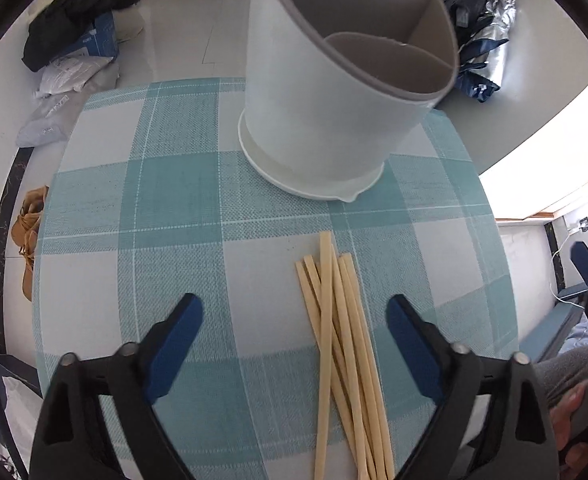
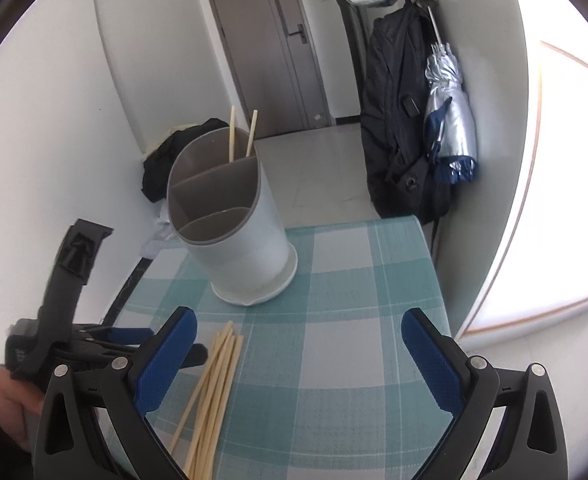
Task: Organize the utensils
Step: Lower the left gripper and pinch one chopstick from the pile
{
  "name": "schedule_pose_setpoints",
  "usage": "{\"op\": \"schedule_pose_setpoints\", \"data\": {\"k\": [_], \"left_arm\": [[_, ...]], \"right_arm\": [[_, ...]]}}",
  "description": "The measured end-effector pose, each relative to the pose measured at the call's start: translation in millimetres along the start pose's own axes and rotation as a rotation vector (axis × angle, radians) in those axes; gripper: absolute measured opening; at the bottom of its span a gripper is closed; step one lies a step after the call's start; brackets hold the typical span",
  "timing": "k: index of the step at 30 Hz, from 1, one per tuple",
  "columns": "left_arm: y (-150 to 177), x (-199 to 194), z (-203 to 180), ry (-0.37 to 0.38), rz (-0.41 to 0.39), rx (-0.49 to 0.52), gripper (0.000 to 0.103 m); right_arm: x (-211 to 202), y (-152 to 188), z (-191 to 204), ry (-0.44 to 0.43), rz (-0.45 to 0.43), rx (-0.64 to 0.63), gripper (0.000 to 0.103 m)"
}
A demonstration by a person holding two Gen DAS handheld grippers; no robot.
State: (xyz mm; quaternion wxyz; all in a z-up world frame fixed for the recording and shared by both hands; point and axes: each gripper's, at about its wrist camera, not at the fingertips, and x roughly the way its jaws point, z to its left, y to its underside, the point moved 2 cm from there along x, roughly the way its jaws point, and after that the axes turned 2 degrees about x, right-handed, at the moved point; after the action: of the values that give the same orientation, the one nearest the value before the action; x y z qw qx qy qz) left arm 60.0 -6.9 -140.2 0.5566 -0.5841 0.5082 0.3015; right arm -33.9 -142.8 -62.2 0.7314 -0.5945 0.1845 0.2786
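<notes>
Chopsticks [image 1: 336, 344] mostly left in a pile on the bench [image 1: 166, 200], just two [image 2: 241, 134] already up in the white holder [image 2: 230, 216], both tools, left [image 1: 294, 322] and right [image 2: 299, 330], wide apart, gripping nothing.

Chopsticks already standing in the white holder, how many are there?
2, both standing in the far compartment of the white holder, one chopstick left of the other chopstick; shorter ones could be hidden inside.

A loose bundle of pale wooden chopsticks [image 1: 342, 352] lies flat, a little crossed, near the white utensil holder [image 1: 318, 120]. The holder stands upright, grey inside, in three compartments; two chopsticks [image 2: 241, 134] lean in its far one.
</notes>
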Motion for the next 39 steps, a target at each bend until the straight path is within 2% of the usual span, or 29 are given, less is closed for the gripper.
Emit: {"op": "schedule_pose_setpoints", "data": {"k": [2, 9, 13, 16, 17, 18, 20, 23, 28, 37, 39], "left_arm": [[-3, 6, 2, -0.009, 0.01, -0.005, 0.073], [-9, 12, 6, 0.002, 0.006, -0.024, 0.069], [-12, 12, -6, -0.019, -0.01, 0.02, 0.064], [-14, 19, -12, -0.056, 0.0, 0.067, 0.051], [-14, 19, -14, -0.059, -0.006, 0.078, 0.043], [-14, 18, -14, -0.061, -0.005, 0.083, 0.04], [-13, 17, -16, -0.047, -0.002, 0.081, 0.019], [-10, 14, -14, -0.036, -0.004, 0.076, 0.004], [-16, 8, -5, -0.036, -0.027, 0.057, 0.003], [-13, -20, -3, 0.017, -0.116, 0.014, 0.003], [-11, -30, 0, 0.037, -0.145, 0.0, 0.003]], "right_arm": [[2, 0, -1, 0.002, 0.008, -0.003, 0.103], [10, -1, -7, -0.005, 0.038, 0.007, 0.103], [11, -3, -9, -0.011, 0.043, 0.024, 0.103], [14, -3, -10, -0.015, 0.051, 0.036, 0.103], [15, -3, -10, -0.015, 0.055, 0.038, 0.103], [15, -3, -10, -0.015, 0.057, 0.038, 0.103], [16, -2, -10, -0.015, 0.06, 0.037, 0.103], [17, -2, -10, -0.011, 0.062, 0.036, 0.103], [21, -3, -10, -0.008, 0.071, 0.048, 0.103], [27, 2, 0, -0.014, 0.094, 0.037, 0.103], [30, 5, 2, -0.022, 0.113, 0.047, 0.1]]}}
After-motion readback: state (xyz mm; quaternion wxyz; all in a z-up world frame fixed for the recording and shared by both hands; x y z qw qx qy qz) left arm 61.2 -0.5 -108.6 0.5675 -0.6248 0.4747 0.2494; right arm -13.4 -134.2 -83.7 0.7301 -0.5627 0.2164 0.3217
